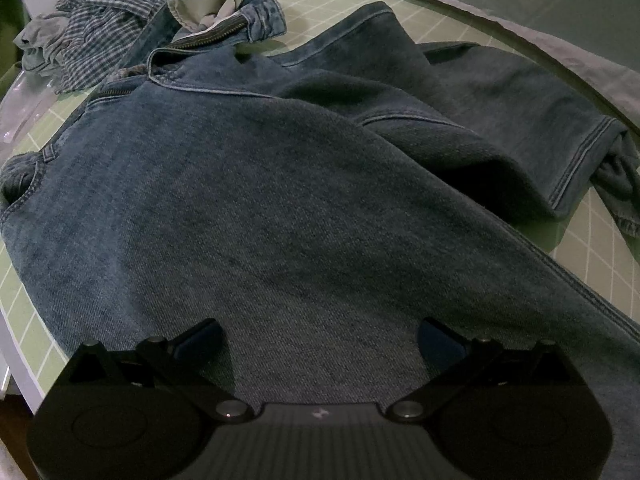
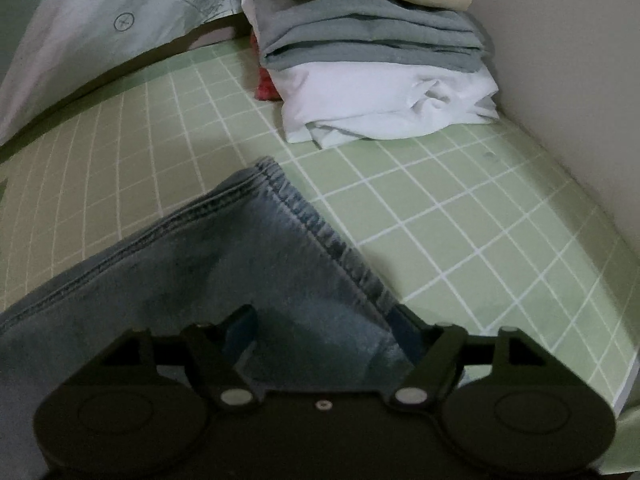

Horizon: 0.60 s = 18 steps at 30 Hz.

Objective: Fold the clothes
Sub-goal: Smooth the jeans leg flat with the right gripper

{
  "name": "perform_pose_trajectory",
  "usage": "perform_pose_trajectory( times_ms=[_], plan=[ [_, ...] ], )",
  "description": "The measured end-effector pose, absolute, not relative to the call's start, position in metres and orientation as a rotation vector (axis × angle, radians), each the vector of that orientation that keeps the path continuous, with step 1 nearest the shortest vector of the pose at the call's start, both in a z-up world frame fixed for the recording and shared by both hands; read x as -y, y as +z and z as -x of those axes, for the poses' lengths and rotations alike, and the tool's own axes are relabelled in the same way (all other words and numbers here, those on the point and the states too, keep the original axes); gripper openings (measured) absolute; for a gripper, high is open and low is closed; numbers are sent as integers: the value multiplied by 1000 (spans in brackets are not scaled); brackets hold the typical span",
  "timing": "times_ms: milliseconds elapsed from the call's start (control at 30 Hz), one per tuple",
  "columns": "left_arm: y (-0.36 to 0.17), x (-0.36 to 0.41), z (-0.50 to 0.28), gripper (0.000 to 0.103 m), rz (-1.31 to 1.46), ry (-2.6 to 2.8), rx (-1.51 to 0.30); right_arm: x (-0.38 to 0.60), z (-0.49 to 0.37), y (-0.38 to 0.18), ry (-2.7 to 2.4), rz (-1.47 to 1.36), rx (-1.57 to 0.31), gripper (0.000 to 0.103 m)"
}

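Pale green surface (image 2: pixel 460 216) with a white grid, edged at the far side by grey-white sheeting with printed marks (image 2: pixel 100 20). At the far right corner of the surface, in the right wrist view, a neat stack of folded clothes (image 2: pixel 372 52): a white piece at the bottom, grey ones above, a cream one on top, something red just visible behind the stack on its left.

Across the middle of the surface, a pair of blue jeans (image 1: pixel 248 200), spread out and filling most of the left wrist view. Waistband with open zipper at the far left, turned up so that the light pocket lining shows. One leg folded over toward the right, its stitched hem (image 1: pixel 580 164) lying near the edge of the surface. Beyond the waistband, a crumpled blue and white checked garment (image 1: pixel 96 32), touching the jeans.

Left claw (image 1: pixel 320 336) pointing steeply down over the denim, jaws wide apart, nothing pinched between the pads; contact with the cloth cannot be told.

Right claw (image 2: pixel 324 328) above the other leg end of the jeans, the hem (image 2: pixel 304 216) running away from it on the grid. Jaws standing wide, denim lying between them but not pressed by the pads.
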<state>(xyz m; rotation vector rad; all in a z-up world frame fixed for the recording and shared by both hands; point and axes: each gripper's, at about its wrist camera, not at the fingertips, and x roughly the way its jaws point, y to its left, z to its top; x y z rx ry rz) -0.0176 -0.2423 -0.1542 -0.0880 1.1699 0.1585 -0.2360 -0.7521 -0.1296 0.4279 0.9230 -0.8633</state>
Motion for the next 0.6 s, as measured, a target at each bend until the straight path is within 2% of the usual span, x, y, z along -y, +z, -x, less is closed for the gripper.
perform_pose_trajectory(
  times_ms=[600],
  plan=[
    [-151, 235, 19, 103, 59, 81, -1194, 749, 237, -129, -850, -409, -941, 82]
  ],
)
